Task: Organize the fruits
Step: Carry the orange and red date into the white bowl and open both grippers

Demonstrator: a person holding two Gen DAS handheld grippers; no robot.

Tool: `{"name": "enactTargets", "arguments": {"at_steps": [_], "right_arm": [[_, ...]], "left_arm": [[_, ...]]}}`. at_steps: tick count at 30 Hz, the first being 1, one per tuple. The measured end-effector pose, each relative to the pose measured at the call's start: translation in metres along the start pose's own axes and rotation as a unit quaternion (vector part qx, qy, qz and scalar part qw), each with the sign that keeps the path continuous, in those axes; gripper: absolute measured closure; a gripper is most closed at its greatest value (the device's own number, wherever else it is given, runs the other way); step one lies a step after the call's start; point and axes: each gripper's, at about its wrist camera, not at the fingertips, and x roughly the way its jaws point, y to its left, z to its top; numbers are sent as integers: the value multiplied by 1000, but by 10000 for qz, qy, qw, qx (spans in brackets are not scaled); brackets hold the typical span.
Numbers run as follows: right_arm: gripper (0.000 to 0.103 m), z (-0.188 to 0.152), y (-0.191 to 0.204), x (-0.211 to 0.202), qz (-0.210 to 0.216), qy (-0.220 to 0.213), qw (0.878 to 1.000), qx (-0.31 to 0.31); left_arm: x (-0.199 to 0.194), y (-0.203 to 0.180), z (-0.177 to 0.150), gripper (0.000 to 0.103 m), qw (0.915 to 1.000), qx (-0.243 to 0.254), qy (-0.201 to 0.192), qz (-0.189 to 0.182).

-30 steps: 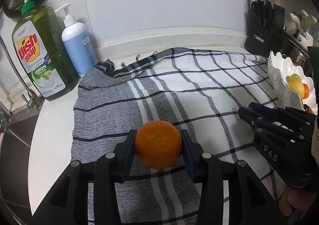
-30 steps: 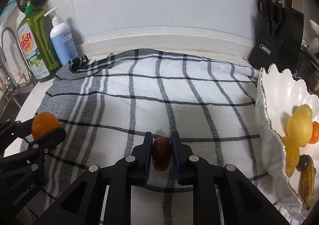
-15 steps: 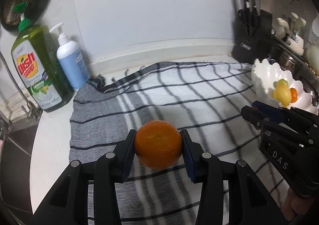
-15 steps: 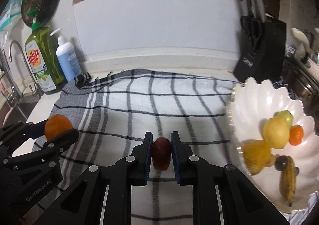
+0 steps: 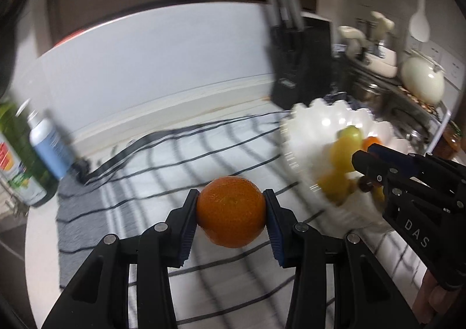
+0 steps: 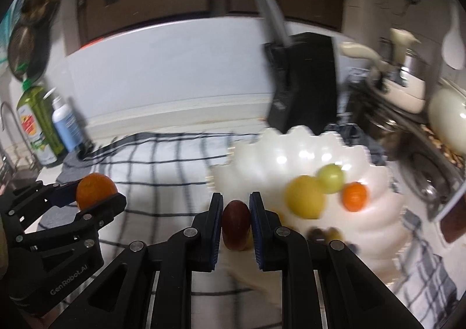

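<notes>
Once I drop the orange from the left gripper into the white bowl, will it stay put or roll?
The orange is round, so it will probably roll downhill. The white bowl curves steeply, likely stopping it against the lemon. Its firm skin probably survives a short drop.

You've lifted both claws off the checked cloth (image 5: 180, 154) and swung them toward the white bowl (image 6: 291, 148), which now looms close ahead; your right claw (image 6: 235, 224) has carried its dark red fruit (image 6: 235, 224) up to the rim.
</notes>
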Motion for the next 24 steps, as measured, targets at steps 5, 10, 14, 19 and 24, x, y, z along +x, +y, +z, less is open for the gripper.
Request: {"name": "enactTargets", "arguments": {"at_steps": [5,10,14,19,24], "right_arm": [[83,2,-47,-8,-288,-11,9993,224],[83,-2,-88,-4,-488,97,9977,470],[83,-8,-113,2,-567,215,9960,653],[83,-17,-134,10,-562,351,9944,827],[83,-22,-144,18,-514,473,9935,900]], "left_arm": [[10,-43,20,60,9991,249,-29,-346],[27,-76,31,60,9971,448,64,-619],[42,-100,36,60,9947,608,177,-809],[55,-120,33,60,9919,754,334,-965],[66,-133,25,59,9897,829,510,-1046]]}}
